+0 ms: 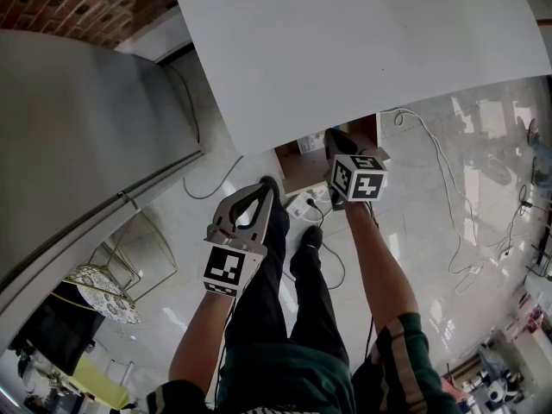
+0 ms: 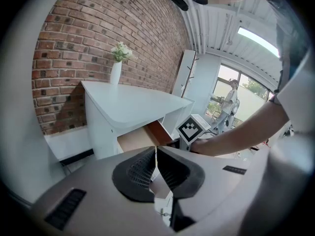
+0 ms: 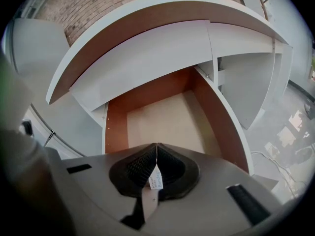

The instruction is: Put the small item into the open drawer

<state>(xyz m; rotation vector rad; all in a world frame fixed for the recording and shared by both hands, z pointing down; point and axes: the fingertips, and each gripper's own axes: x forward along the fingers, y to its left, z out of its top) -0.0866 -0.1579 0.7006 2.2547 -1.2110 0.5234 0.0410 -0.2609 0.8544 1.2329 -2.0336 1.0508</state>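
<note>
The small flat white paper packet with blue print [image 3: 155,180] sat pinched between the closed jaws of the right gripper [image 3: 156,154], low in the middle of the right gripper view. Only its lower corner showed below the black ribbed pads. It hung directly over the open drawer with reddish-brown wooden sides and a pale floor [image 3: 216,117], which filled the centre of that view beneath the white desk [image 1: 362,50].

The packet looked paper-thin and almost weightless, soft enough to bend or crease. A flat pinch across its faces, as here, seemed the sensible hold. The edges offer nothing to grip, and a hard squeeze should do it no harm. Being so light, it might flutter or cling to a pad on release rather than drop straight, so opening low inside the drawer seemed wise.

The left gripper [image 2: 155,154] had its jaws pressed together with nothing between them. In the head view it hung at lower left of centre — well short of the drawer, over the pale glossy floor [image 1: 414,231]. The drawer's inside appeared bare.
</note>
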